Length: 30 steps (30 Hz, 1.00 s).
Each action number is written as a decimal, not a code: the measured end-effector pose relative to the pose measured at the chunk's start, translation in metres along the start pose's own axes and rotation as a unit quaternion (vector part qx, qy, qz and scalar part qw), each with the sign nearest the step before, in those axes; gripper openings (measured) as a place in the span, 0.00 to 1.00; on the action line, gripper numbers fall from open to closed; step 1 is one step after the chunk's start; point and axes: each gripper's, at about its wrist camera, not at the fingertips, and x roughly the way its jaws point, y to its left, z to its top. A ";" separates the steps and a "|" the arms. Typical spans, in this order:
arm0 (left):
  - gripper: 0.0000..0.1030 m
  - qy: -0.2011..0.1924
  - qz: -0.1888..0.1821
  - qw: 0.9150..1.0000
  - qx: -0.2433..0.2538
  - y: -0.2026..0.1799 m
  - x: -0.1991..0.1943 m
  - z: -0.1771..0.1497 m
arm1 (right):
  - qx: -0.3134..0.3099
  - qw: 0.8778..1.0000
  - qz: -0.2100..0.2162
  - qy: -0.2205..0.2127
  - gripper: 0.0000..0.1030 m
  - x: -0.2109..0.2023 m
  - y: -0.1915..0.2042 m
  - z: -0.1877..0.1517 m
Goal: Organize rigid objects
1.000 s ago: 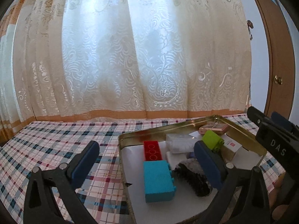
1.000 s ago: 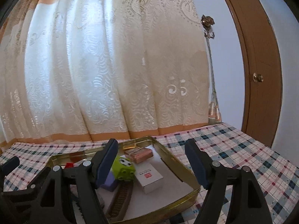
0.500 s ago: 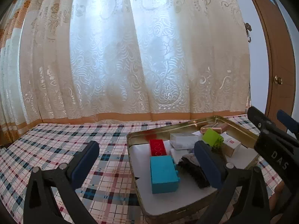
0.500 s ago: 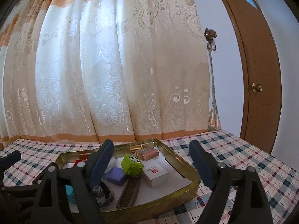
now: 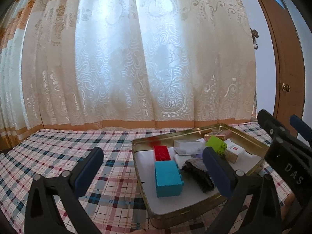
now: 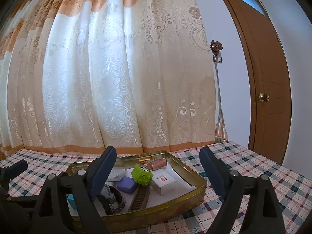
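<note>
Rigid objects lie together inside a gold metal tray (image 5: pixel 251 136) that stands on a table with a checked cloth (image 5: pixel 58 152). In the left wrist view, a turquoise block (image 5: pixel 168 178) lies in the near part of the tray, and a red brick (image 5: pixel 161 153) with round studs touches its far end. Beside the turquoise block on the right there is a dark hair accessory (image 5: pixel 198 175). Farther back I see a clear plastic box (image 5: pixel 187 146), a green block (image 5: pixel 216 145), a white carton with a red mark (image 5: pixel 234 152) and a copper-coloured box (image 5: pixel 219 133) near the far wall of the tray.

The right wrist view shows the same tray (image 6: pixel 195 187) from its other side. The green block (image 6: pixel 141 174) has a face with eyes on it and rests between a purple soap-like piece (image 6: pixel 126 184) and the white carton (image 6: pixel 162 181). A brown comb (image 6: pixel 139 198) lies in front of them, and a patterned dark band (image 6: pixel 112 197) is on its left.

The left gripper (image 5: pixel 152 167) is wide open and holds nothing; it hovers over the near left edge of the tray. The right gripper (image 6: pixel 158 167) is also wide open and empty, above the near right part of the tray. A cream curtain (image 6: pixel 117 78) hangs behind the table, and a brown door (image 6: pixel 273 78) is on the right.
</note>
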 end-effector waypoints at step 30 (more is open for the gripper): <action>1.00 0.007 0.004 1.000 -0.015 0.004 0.005 -0.001 | -0.004 1.000 -0.002 0.002 0.87 -0.002 0.003 0.001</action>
